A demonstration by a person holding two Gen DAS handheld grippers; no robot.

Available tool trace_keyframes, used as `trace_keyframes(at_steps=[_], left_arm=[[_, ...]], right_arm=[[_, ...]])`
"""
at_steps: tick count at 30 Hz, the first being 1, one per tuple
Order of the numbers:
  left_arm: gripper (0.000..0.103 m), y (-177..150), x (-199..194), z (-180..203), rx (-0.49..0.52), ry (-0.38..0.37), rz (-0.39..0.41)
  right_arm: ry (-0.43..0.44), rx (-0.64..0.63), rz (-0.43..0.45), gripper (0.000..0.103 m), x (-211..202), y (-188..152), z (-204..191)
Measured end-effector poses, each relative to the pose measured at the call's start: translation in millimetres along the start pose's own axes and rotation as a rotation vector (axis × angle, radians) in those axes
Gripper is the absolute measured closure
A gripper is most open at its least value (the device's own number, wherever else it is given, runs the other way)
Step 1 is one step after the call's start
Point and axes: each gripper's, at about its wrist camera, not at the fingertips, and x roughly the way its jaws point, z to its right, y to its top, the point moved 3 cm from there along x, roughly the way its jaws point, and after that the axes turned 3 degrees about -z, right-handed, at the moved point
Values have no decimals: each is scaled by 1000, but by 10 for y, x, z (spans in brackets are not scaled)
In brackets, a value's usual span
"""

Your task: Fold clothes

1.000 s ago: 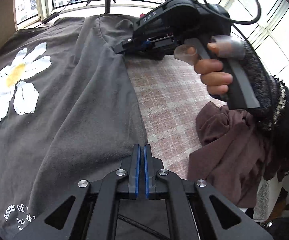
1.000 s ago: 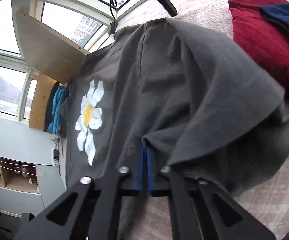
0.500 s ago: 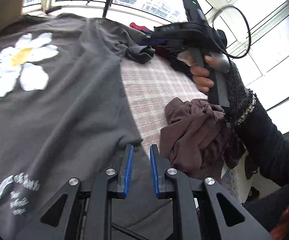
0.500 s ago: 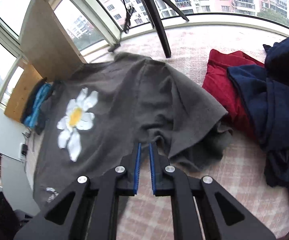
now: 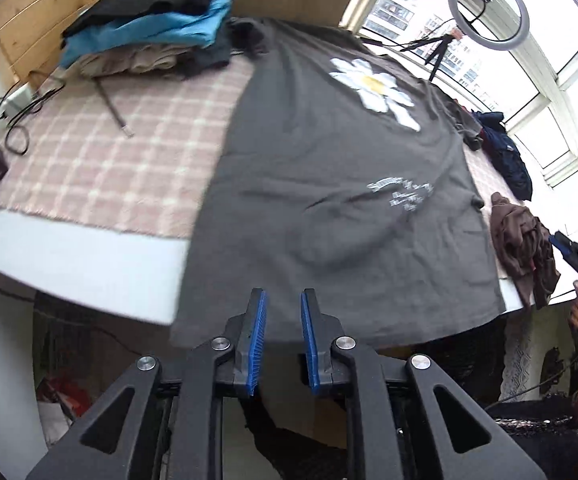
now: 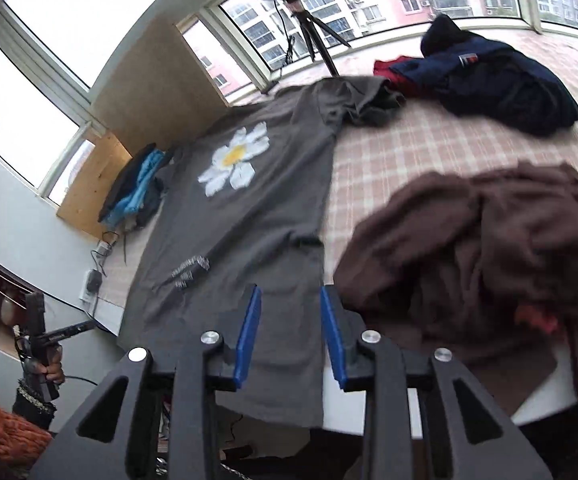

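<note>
On the checked bed cover, the grey shirt lies spread flat, daisy print up, hem hanging over the near edge. Both the left claw and right claw stand wide and empty above the hem. Any fold needs matched, level grips. A brown heap lies beside the shirt; windows stand beyond it.

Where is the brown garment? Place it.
In the right wrist view the brown garment lies crumpled on the checked bedcover, right of the grey T-shirt, near the bed's edge.
</note>
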Motion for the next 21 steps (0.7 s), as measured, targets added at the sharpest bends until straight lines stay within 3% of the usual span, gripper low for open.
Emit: trace_keyframes(at_steps=[3,8,13,21], left_arm=[[87,-157,36,-314,-7,7,-9],[84,-402,100,-809,-16,13,-25],[79,-353,285,-754,55,-6,-38],[79,-324,530,-655,116,10,-91]], right_arm=[[-149,-2,-56,72,323,-505,-67],[-270,-28,-95,72,664,-788,-122],[-268,38,-119,72,745,-864,-44],[-291,-1,-140,72,806,-900,-84]])
